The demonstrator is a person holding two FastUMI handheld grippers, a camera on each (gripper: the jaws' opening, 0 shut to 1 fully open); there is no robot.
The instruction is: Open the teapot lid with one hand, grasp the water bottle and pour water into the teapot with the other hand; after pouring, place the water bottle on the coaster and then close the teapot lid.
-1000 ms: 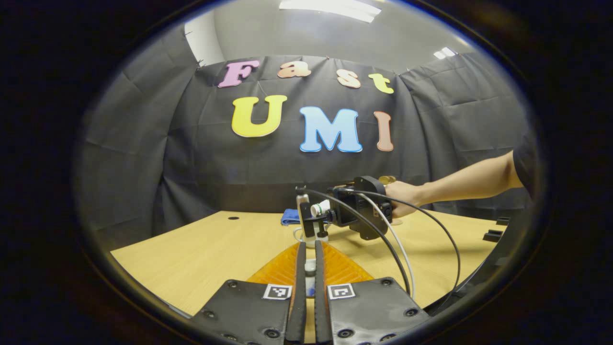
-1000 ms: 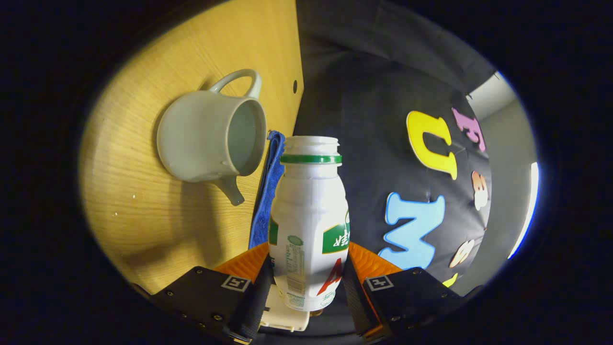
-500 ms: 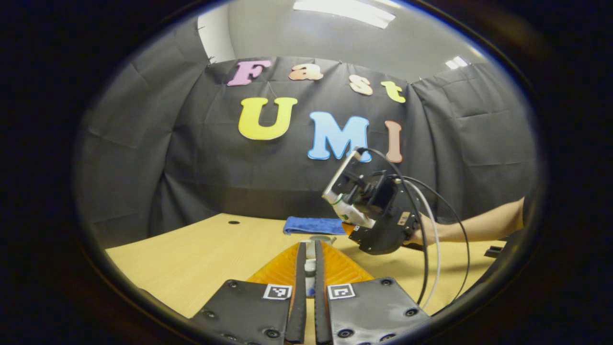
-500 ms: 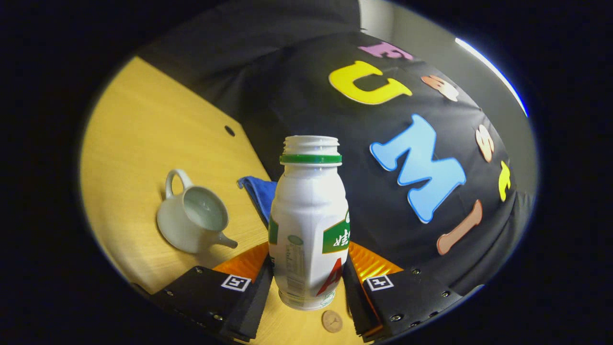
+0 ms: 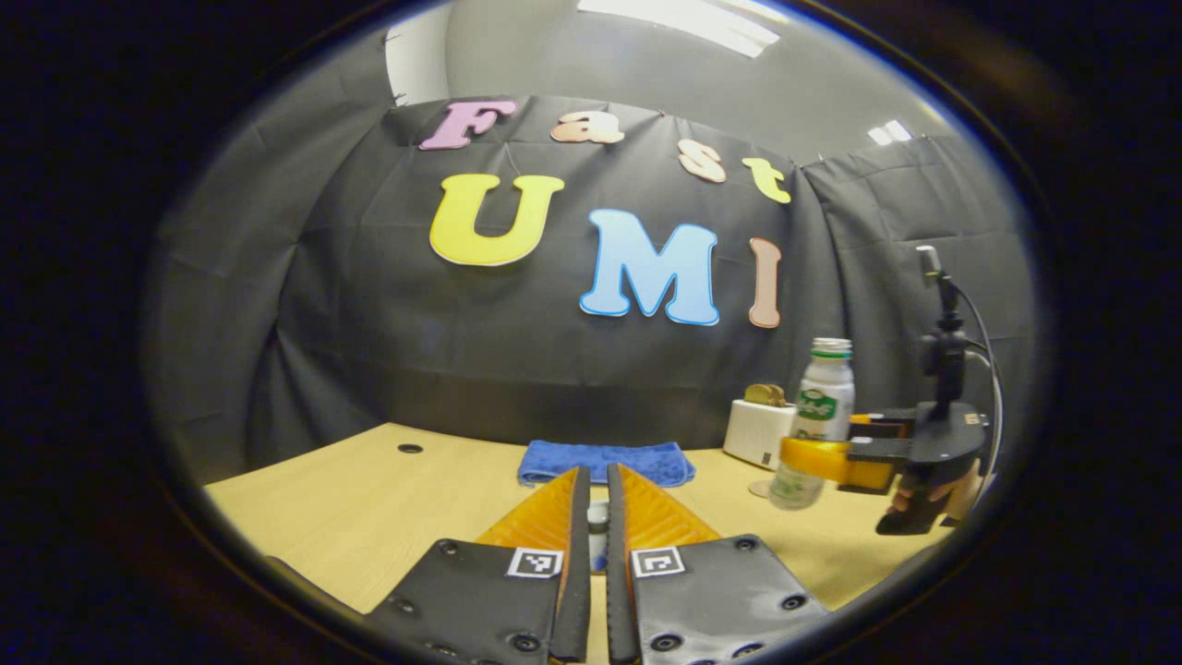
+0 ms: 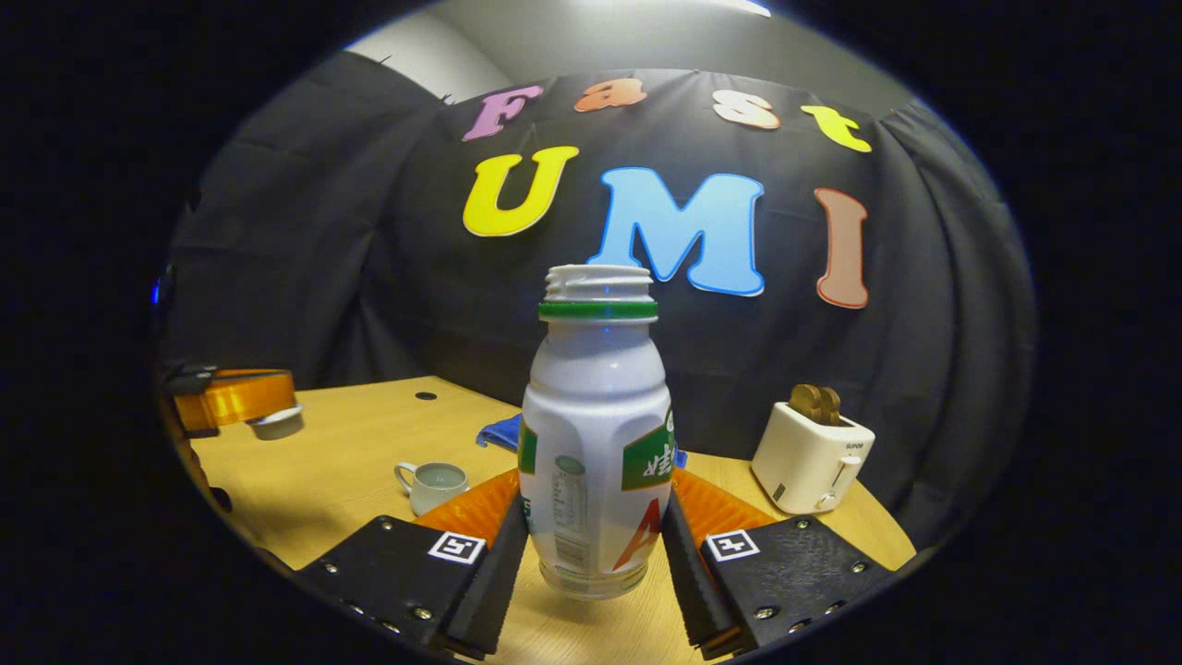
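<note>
In the right gripper view, the right gripper [image 6: 594, 563] has its two fingers pressed against opposite sides of the water bottle [image 6: 596, 443], which stands upright between them with no cap on its threaded neck. The bottle's base hangs just above the desk [image 6: 351, 462]. To the left and farther off sits the teapot [image 6: 434, 484], a pale cup-shaped vessel with a handle, its top uncovered. At the far left edge of this view, the left gripper [image 6: 263, 417] grips the teapot lid [image 6: 277, 423] above the desk, well apart from the teapot. A blue cloth [image 6: 503, 430] lies behind the bottle near the booth wall, and a white toaster [image 6: 813, 459] stands to the right on the desk.

In the left gripper view, the left gripper [image 5: 592, 540] shows its fingers drawn nearly together, with a small pale piece, the lid's knob, caught between them. Beyond them the blue cloth [image 5: 605, 460] lies flat at the far edge of the desk [image 5: 369, 499]. On the right, the right gripper [image 5: 817, 459] carries the water bottle [image 5: 813, 420] upright, a hand [image 5: 933, 494] holding the tool from behind. Just below the bottle a small round coaster [image 5: 762, 488] lies on the desk; whether the bottle touches it cannot be told. The toaster [image 5: 759, 429] stands just behind the bottle.
</note>
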